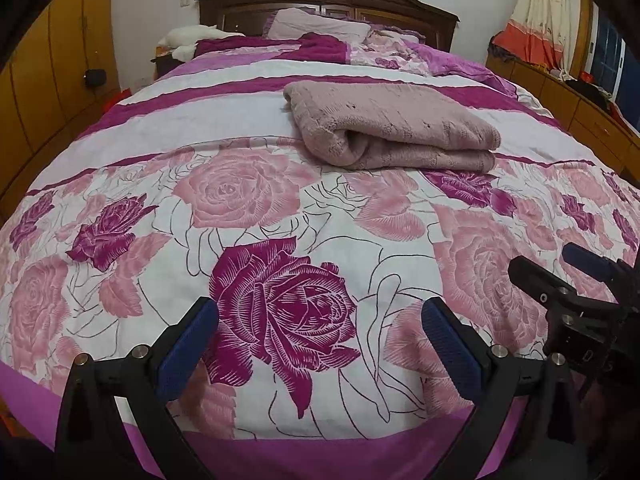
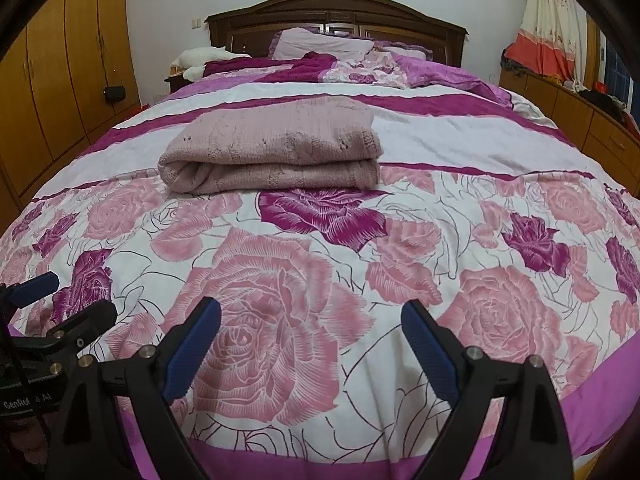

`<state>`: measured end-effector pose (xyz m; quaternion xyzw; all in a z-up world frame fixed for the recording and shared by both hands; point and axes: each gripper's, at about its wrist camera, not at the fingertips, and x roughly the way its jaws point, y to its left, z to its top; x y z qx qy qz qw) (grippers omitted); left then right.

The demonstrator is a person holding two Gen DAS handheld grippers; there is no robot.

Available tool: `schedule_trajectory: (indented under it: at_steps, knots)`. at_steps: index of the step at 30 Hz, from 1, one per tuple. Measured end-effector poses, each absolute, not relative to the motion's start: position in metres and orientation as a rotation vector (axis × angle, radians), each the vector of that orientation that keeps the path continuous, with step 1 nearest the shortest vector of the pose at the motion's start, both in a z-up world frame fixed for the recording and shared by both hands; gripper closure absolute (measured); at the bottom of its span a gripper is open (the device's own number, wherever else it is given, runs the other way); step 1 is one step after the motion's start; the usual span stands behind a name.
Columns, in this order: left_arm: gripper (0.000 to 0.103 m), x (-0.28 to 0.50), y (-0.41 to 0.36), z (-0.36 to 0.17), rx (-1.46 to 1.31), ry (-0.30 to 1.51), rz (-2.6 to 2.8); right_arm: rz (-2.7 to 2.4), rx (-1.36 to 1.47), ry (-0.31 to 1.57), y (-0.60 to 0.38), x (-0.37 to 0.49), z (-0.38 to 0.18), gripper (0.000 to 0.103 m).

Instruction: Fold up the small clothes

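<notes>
blue pads are showing on both tools, and both tools are sitting low at the near end of the bed. the left gripper (image 1: 320,344) is holding its two fingers wide apart, with nothing between them but a dark purple rose on the bed cover (image 1: 280,208). the right gripper (image 2: 310,350) is doing the same — fingers spread, nothing pinched, only a big pink rose showing in the gap. they are side by side, and each one is peeking into the corner of the other's view. it looks like they are resting back here so they are out of the way, not reaching for anything.

farther up, well apart from both tools, the pink knitted top (image 1: 394,128) is lying on the white and purple stripes of the cover. it is already folded over on itself — a thick soft bundle with the rolled fold facing the tools and the edges lined up fairly neatly. it is sitting flat in the middle of the bed, probably so it has room and cannot slide off. i think the folding of this piece is done or nearly done.

past it, pillows (image 2: 324,46) and a bunched blanket are piled at the head of the bed, against the dark wooden headboard (image 2: 336,8). wooden cupboards (image 2: 60,72) are standing on the left, and a curtain (image 2: 548,28) is hanging far off on the right.
</notes>
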<state>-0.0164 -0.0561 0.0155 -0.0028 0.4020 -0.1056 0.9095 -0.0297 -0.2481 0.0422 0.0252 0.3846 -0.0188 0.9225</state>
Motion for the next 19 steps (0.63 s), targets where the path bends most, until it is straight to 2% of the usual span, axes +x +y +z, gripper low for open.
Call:
schedule_trajectory:
  at_steps: [19]
  knots:
    - [0.018, -0.0173, -0.0548, 0.0164, -0.016, 0.823, -0.213, -0.023, 0.028, 0.797, -0.2423, -0.0284, 0.0394, 0.009]
